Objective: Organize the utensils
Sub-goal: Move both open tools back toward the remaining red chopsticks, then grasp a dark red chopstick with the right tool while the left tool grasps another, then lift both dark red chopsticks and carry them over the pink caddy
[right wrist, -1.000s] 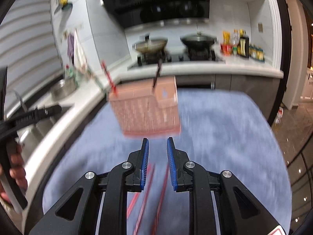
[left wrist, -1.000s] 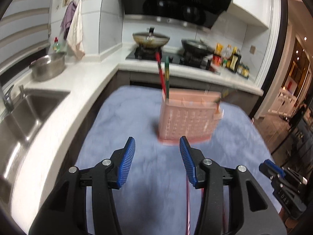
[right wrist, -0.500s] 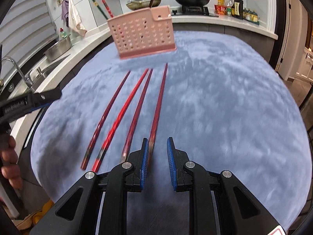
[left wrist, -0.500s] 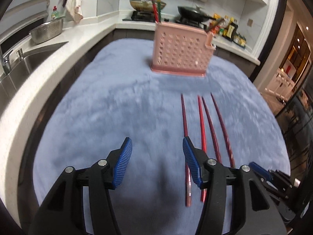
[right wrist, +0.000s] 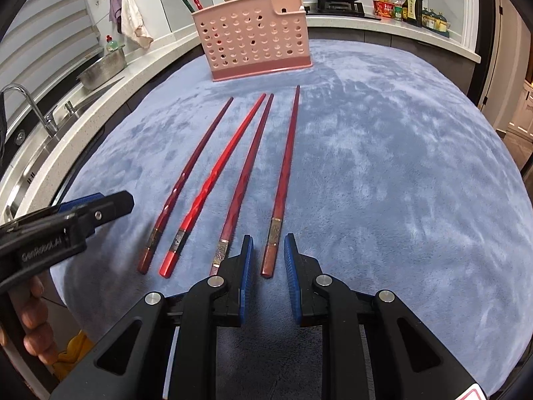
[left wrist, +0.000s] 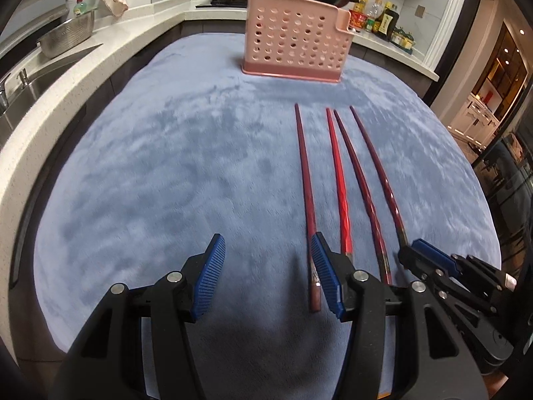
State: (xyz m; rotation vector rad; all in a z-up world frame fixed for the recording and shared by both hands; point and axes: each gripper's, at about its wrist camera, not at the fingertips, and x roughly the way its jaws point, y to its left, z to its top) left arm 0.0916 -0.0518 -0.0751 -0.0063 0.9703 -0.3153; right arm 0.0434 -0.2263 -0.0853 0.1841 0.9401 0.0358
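four chopsticks flat on blue cloth, both claws low at the near ends

broad bare blue cloth (left wrist: pixel 150 166) from 9 to 12 o'clock of the left gripper (left wrist: pixel 268 273); white counter (left wrist: pixel 66 76) curving along the left edge. four red chopsticks (right wrist: pixel 246 166) side by side, long axes toward the pink holder (right wrist: pixel 253 40) at 12 o'clock, thin tips far, butt ends near. left jaws just widened, about half apart, gripping nothing. right gripper (right wrist: pixel 268 266) narrowly parted, straddling the rightmost chopstick (right wrist: pixel 283 180) butt, pads not pressing.

Both grippers (left wrist: pixel 266 271) lower, nearer chopsticks (right wrist: pixel 281 180)
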